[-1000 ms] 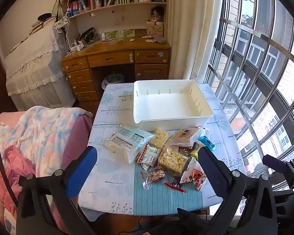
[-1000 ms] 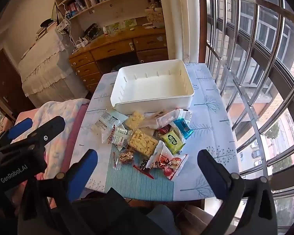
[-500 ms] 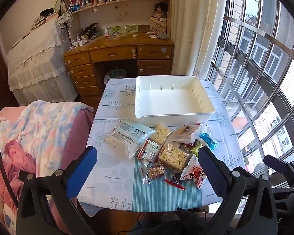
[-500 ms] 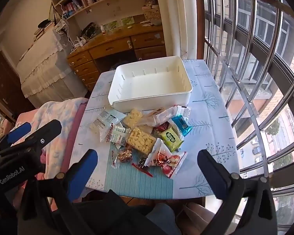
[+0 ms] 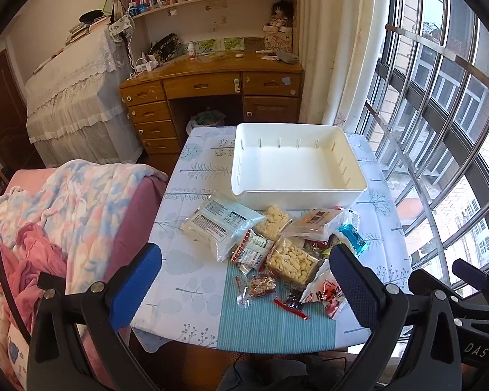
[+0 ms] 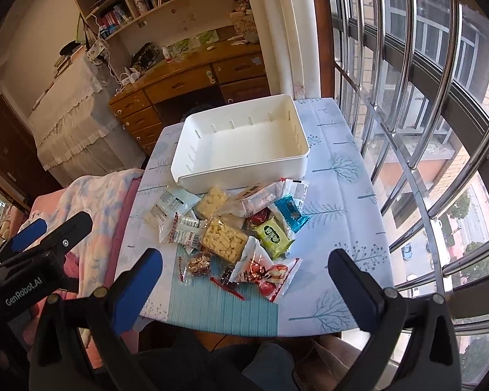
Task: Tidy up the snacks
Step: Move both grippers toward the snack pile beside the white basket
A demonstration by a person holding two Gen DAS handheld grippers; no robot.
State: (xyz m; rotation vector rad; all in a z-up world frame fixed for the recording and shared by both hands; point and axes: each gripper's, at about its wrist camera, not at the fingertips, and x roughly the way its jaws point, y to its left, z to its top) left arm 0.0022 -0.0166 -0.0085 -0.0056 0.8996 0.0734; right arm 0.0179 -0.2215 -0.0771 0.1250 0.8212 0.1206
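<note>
An empty white bin (image 5: 296, 169) (image 6: 241, 143) stands on the small table (image 5: 192, 260) (image 6: 342, 179), at its far side. In front of it lies a pile of snack packets: a large clear bag with a white label (image 5: 220, 223), a bag of yellow puffs (image 5: 291, 260) (image 6: 225, 239), a green packet (image 6: 274, 234), a blue packet (image 6: 290, 213), a red-and-white packet (image 6: 265, 273). My left gripper (image 5: 244, 280) is open and empty, above the table's near edge. My right gripper (image 6: 244, 280) is open and empty, held likewise.
A pink sofa with a pastel blanket (image 5: 58, 215) adjoins the table's left side. A barred window (image 5: 440, 123) runs along the right. A wooden desk (image 5: 212, 88) with bookshelves and a cloth-covered piece of furniture (image 5: 75, 97) stand behind.
Both views have drifted slightly; the table and bin sit a little lower in the frames, so both grippers have lifted or tilted back a bit. Both stay open. The snacks have not moved.
</note>
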